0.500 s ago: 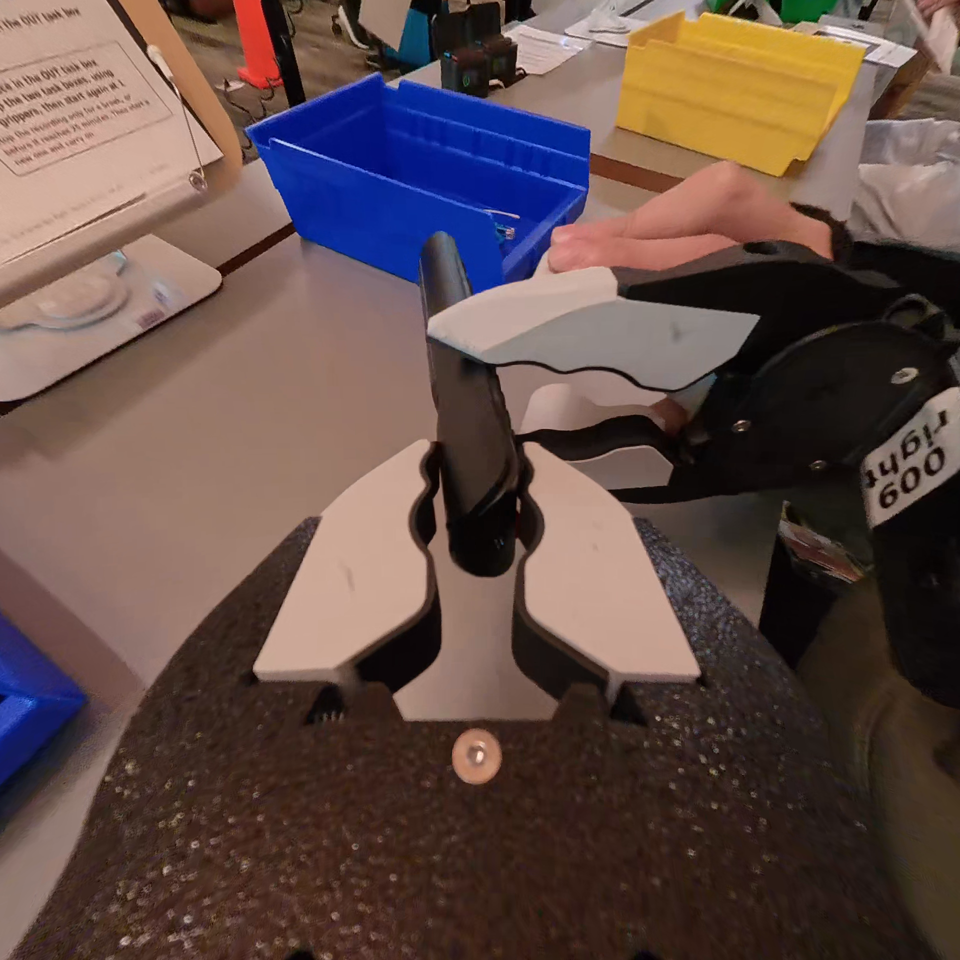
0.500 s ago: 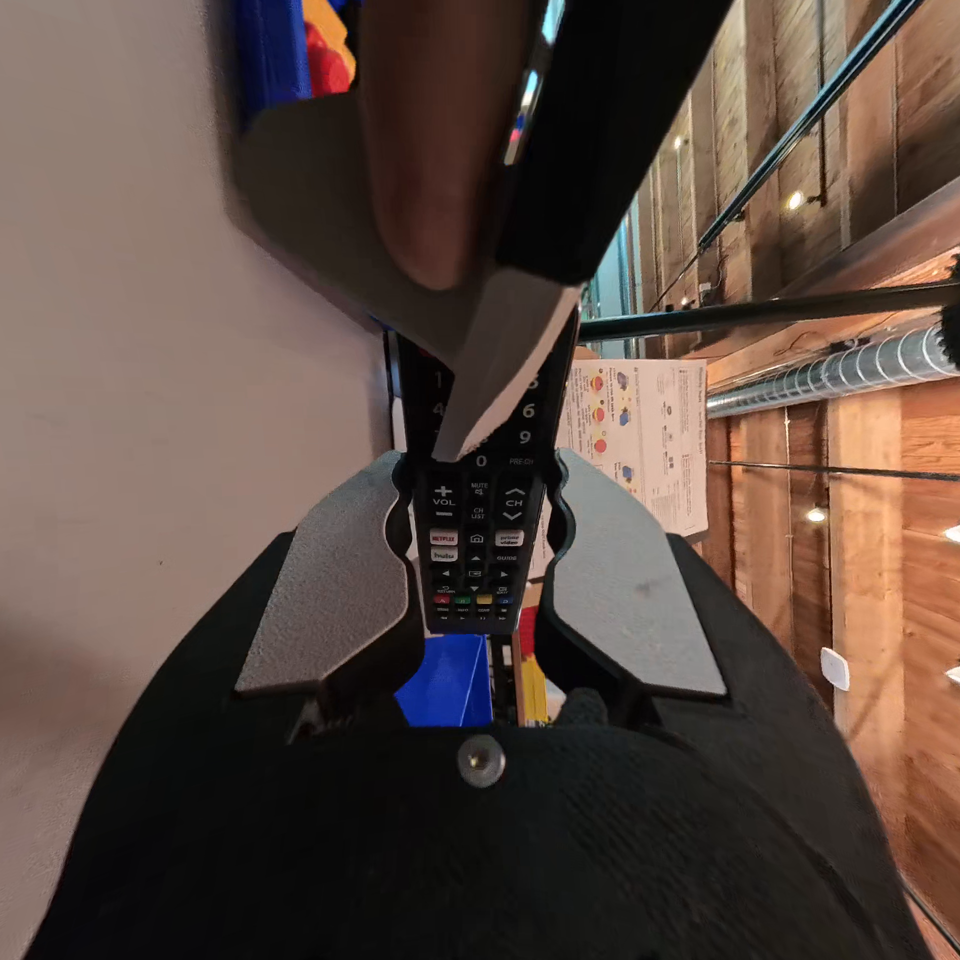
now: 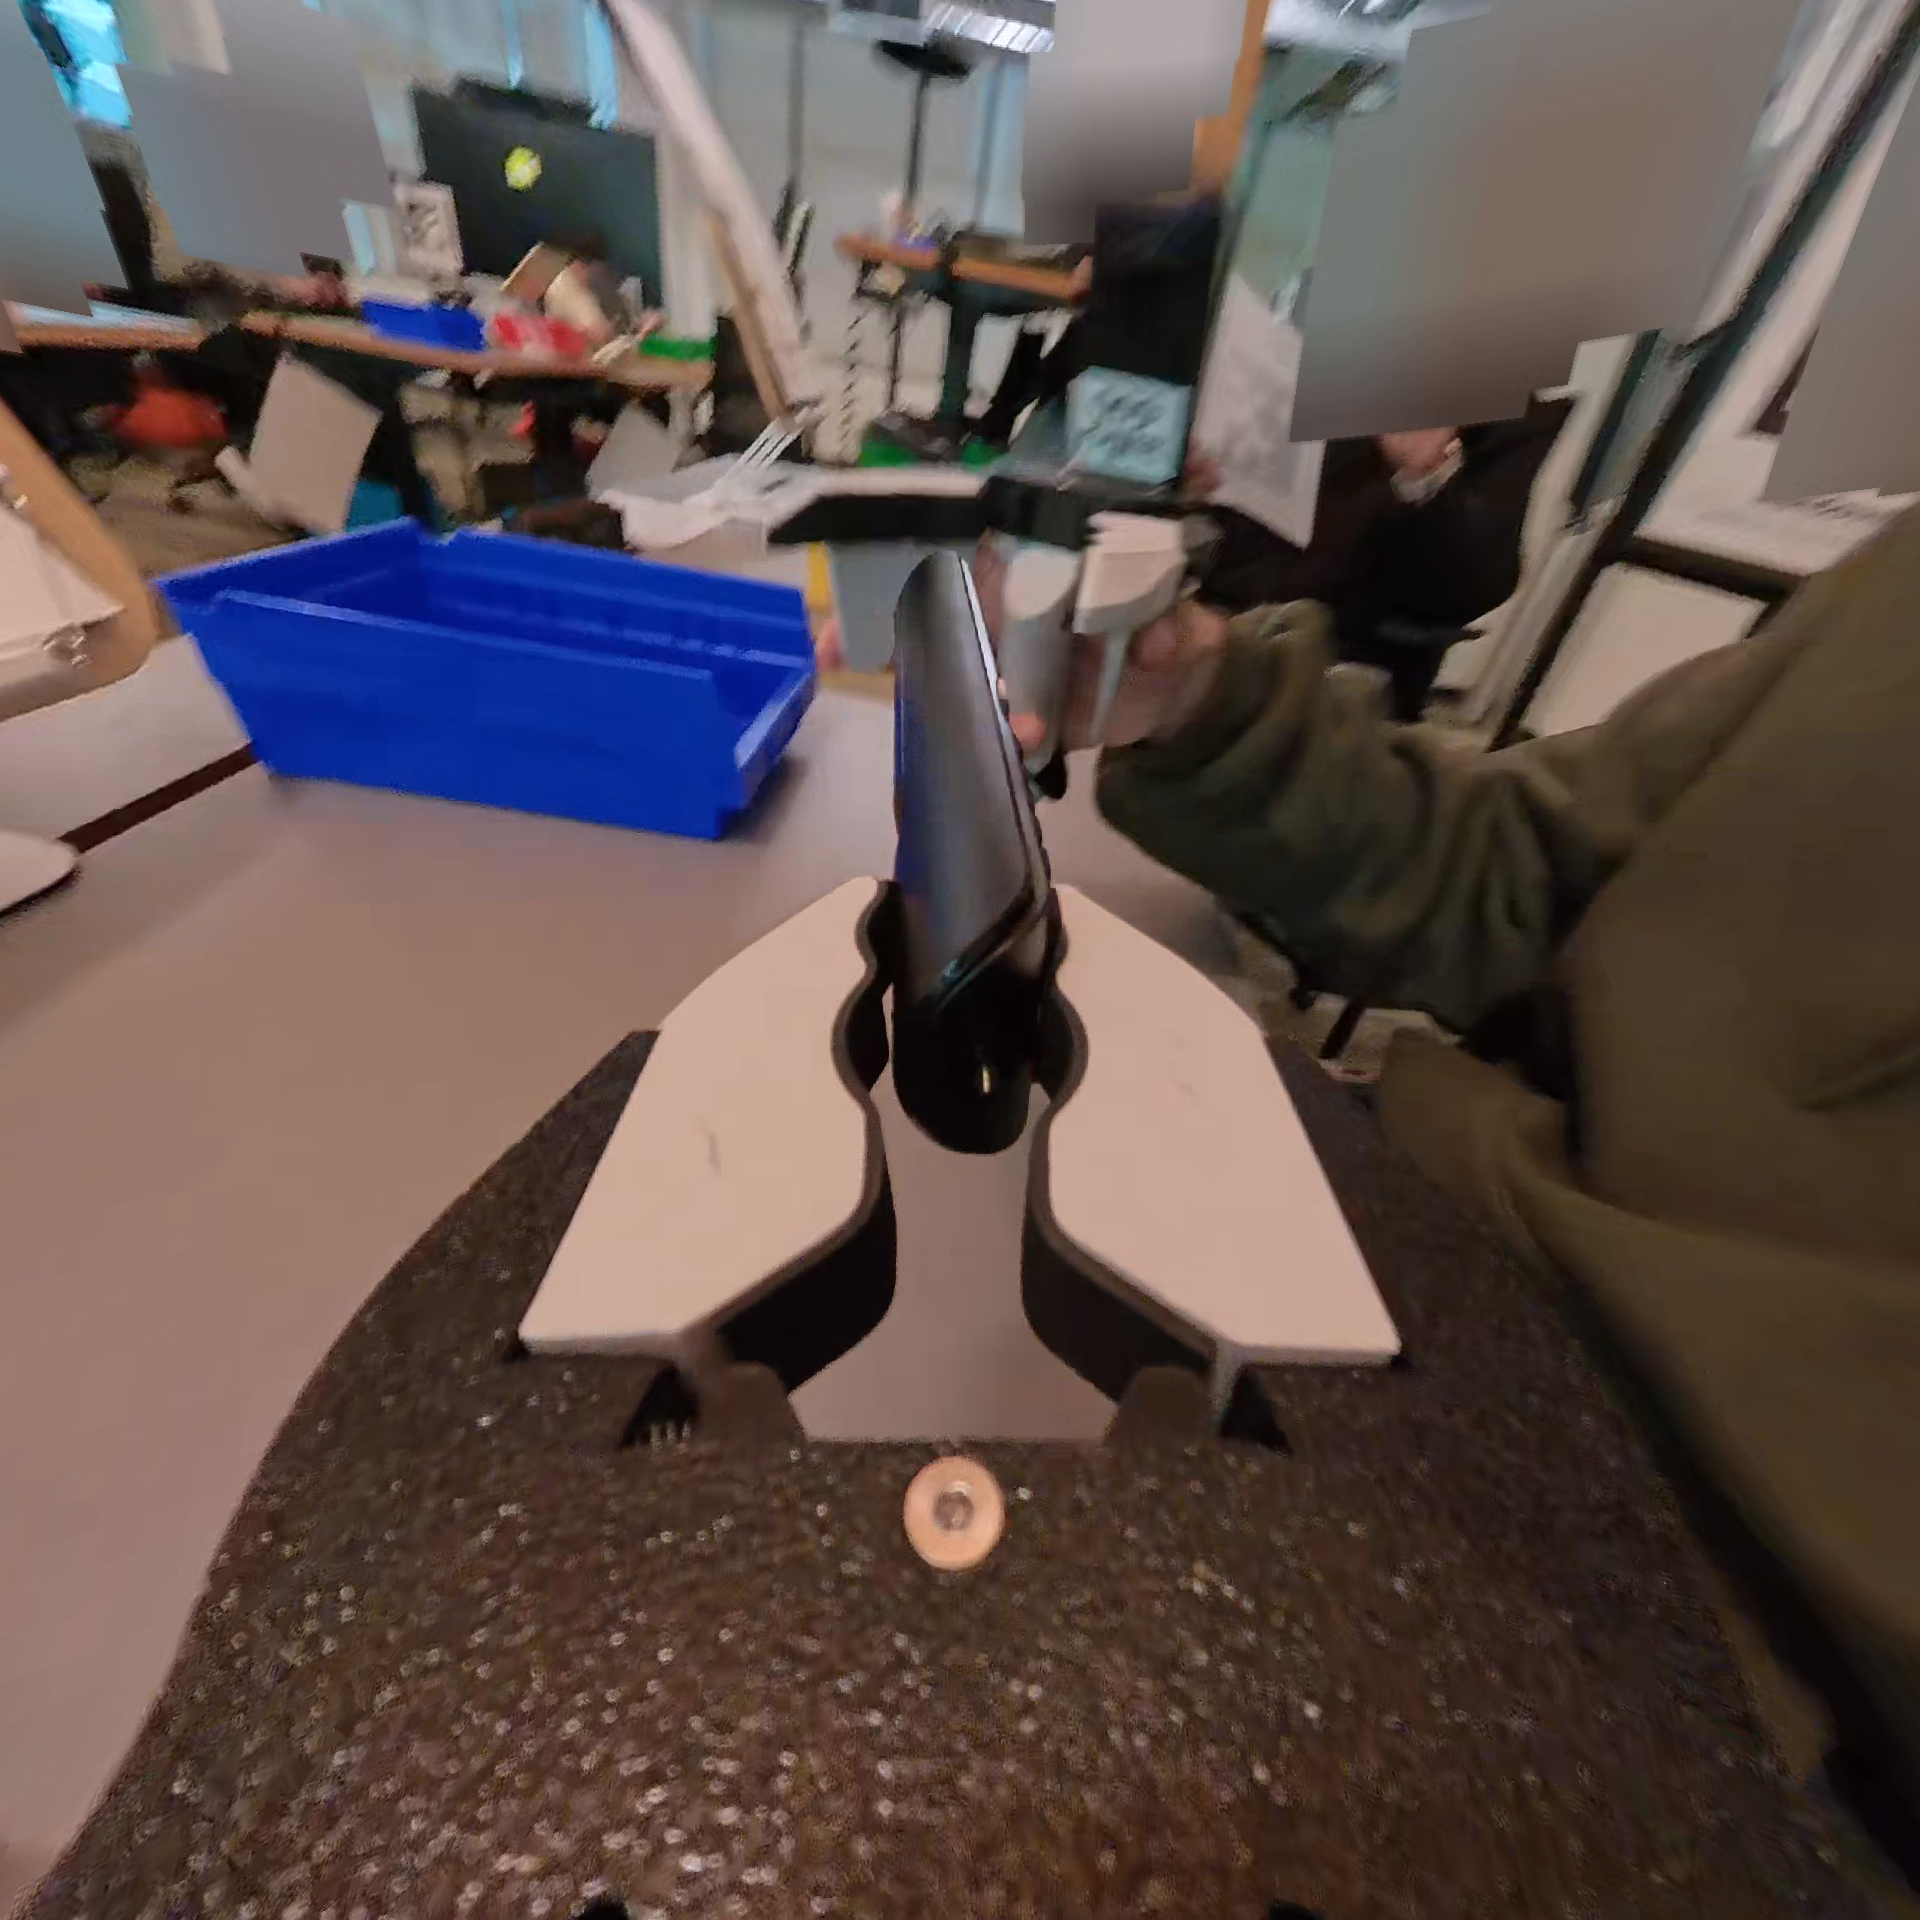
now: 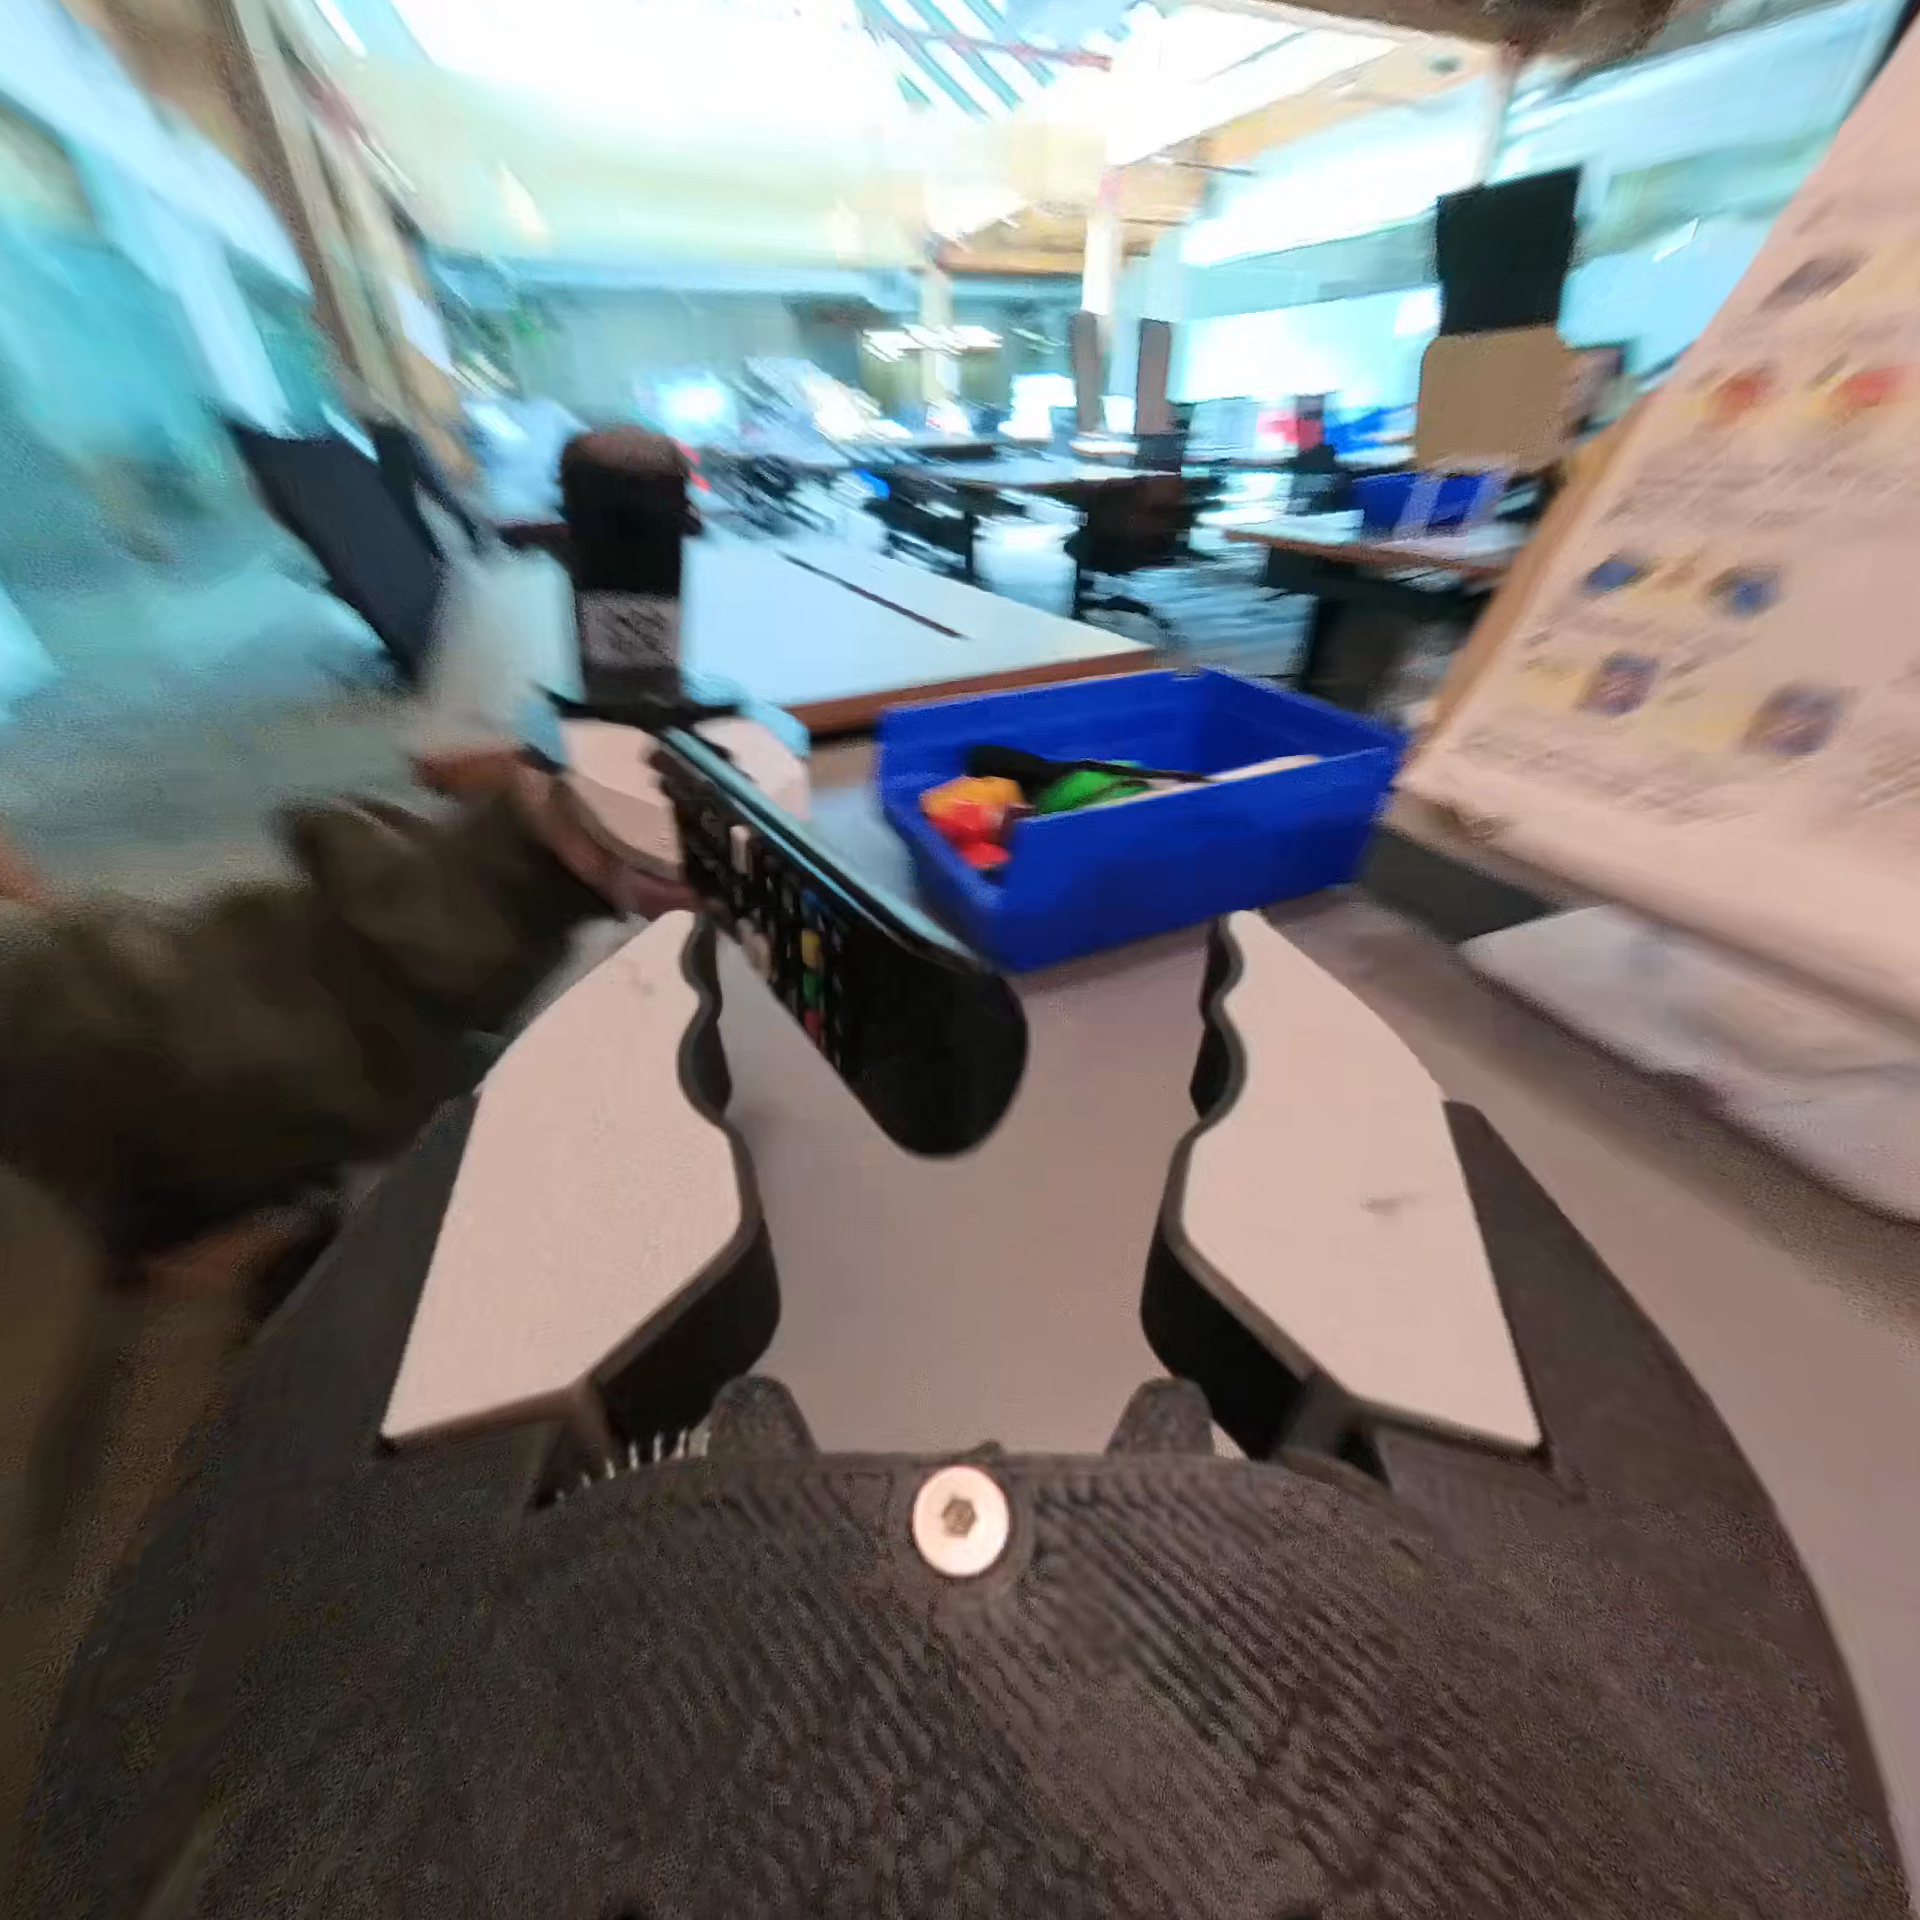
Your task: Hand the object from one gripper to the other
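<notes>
**Remote held by the left gripper, right gripper spread**

Left wrist view: the left gripper (image 3: 961, 971) pinches the lower end of a black remote (image 3: 961, 810) between its grey fingers (image 3: 727, 1143). The remote stands tilted, its back toward the camera, its free end up and above the grey table (image 3: 312, 987). Just beyond the remote's top, blurred, is the right gripper (image 3: 1081, 613), held by a hand (image 3: 1174, 675) in a green sleeve (image 3: 1403, 831). Whether this gripper touches the remote cannot be told from this view. A blue bin (image 3: 499, 675) stands on the table toward its far left.

Right wrist view (motion-blurred): the right gripper (image 4: 956, 997) has its fingers (image 4: 592, 1174) spread wide, with nothing between them in contact. The remote (image 4: 831, 956) crosses in front of the left finger, button side visible, slanting down to the right; its rounded end lies within the gap, clear of both fingers. Behind it a second blue bin (image 4: 1143, 852), holding coloured items (image 4: 997, 805), sits on the table (image 4: 1039, 1247). A printed sheet (image 4: 1714, 582) leans at the right edge.
</notes>
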